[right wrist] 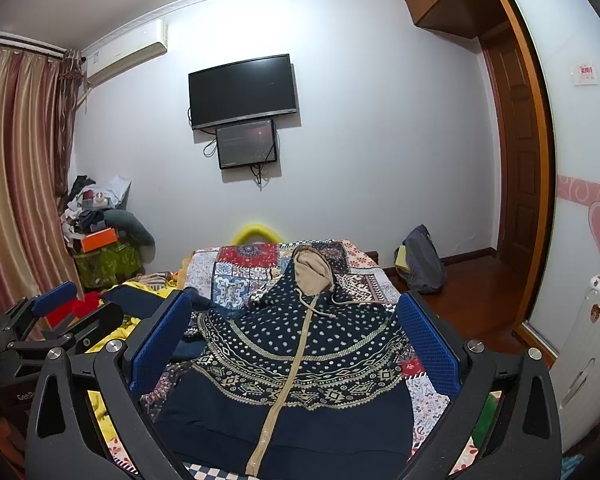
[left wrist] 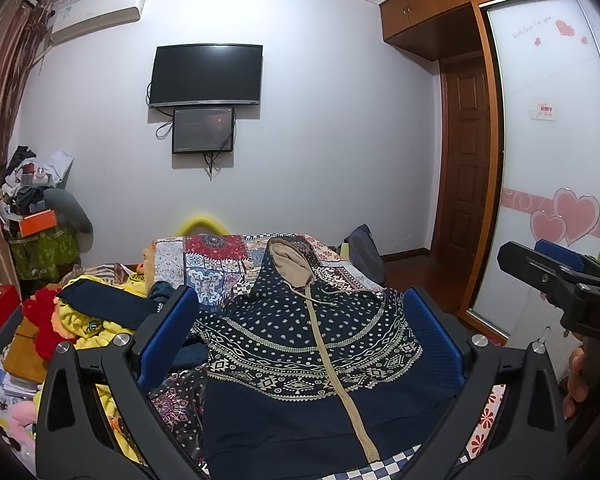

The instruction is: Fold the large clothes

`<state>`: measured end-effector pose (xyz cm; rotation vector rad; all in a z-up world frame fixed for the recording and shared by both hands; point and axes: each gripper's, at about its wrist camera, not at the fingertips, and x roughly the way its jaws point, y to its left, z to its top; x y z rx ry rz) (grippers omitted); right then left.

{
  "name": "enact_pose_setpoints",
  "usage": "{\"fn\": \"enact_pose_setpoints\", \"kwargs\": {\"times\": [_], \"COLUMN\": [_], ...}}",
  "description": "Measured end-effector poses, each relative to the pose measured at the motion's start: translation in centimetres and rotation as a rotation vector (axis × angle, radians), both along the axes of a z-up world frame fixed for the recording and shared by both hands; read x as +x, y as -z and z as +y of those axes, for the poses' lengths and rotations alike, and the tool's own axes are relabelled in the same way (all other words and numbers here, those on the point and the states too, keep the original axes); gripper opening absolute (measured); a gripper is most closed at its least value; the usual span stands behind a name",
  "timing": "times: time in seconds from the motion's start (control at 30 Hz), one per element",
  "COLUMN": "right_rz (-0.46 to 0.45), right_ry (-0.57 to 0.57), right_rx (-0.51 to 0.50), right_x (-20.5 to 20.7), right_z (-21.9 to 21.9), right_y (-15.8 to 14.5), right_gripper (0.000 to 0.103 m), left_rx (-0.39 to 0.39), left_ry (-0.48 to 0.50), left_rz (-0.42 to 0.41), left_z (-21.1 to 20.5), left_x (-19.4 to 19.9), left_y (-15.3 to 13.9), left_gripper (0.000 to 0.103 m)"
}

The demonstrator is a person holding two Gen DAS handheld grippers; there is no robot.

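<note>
Left claw point(left wrist: 300, 332): spread wide, nothing held. Right claw point(right wrist: 294, 332): likewise. Hoodie point(left wrist: 300, 360): navy, patterned, laid flat on bed point(left wrist: 220, 264), zipped.

hoodie point(left wrist: 300, 360) hem cut off, sleeves seemingly hidden

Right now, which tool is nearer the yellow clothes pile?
Left. The left tool is on the side of the yellow clothes pile; the right tool is farther away, on the hoodie's other side.
</note>
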<state>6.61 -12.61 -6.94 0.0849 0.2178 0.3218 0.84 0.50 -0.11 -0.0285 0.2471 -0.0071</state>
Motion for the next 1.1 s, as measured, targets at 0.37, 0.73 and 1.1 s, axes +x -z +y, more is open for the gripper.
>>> {"fn": "enact_pose_setpoints", "kwargs": {"times": [0.37, 0.73, 1.1], "right_rz": [0.001, 0.015, 0.048], "right_ry": [0.000, 0.003, 0.016], "right_rx": [0.003, 0.008, -0.001], "right_x": [0.0, 0.5, 1.8], "right_z": [-0.1, 0.0, 0.6], "right_y": [0.1, 0.3, 1.0], "right_gripper": [0.102, 0.102, 0.103], "left_rx": [0.001, -0.003, -0.007], "left_ry": [0.000, -0.001, -0.001], "left_rz": [0.000, 0.005, 0.011], "left_z": [-0.1, 0.2, 1.3], "left_x": [0.1, 0.3, 1.7], "left_y": [0.0, 0.4, 0.7], "left_gripper": [0.103, 0.103, 0.103]}}
